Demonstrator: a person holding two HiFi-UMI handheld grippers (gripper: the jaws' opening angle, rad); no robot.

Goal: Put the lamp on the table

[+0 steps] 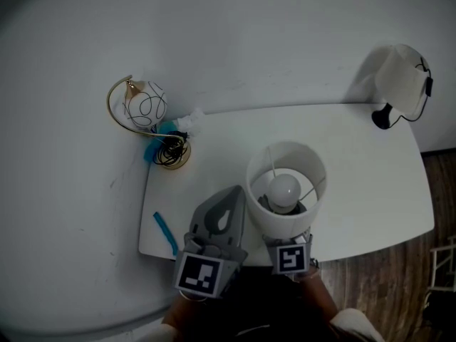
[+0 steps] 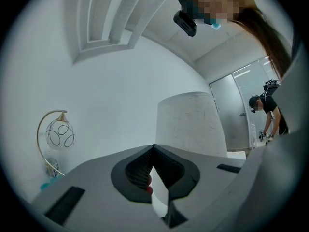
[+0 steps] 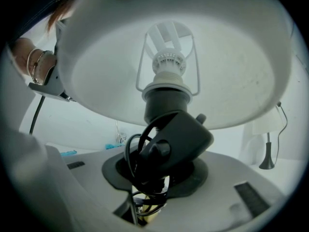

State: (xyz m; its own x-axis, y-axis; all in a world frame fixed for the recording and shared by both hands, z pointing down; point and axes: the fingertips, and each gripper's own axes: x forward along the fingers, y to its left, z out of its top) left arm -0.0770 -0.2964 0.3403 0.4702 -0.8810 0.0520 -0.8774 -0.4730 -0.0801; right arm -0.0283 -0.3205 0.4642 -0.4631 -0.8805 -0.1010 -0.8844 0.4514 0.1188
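We advise the right gripper (image 3: pixel 157 170), clamped on the lamp (image 1: pixel 286 191) stem, seat its base flat on the table (image 1: pixel 370 169) before releasing; left gripper (image 2: pixel 153 151) closed, empty.

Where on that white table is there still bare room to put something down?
The widest bare stretch of the white table lies right, between the white drum-shade lamp and the black-footed white lamp. The back left corner is crowded: gold arc lamp, teal clutter. A blue strip lies front left.
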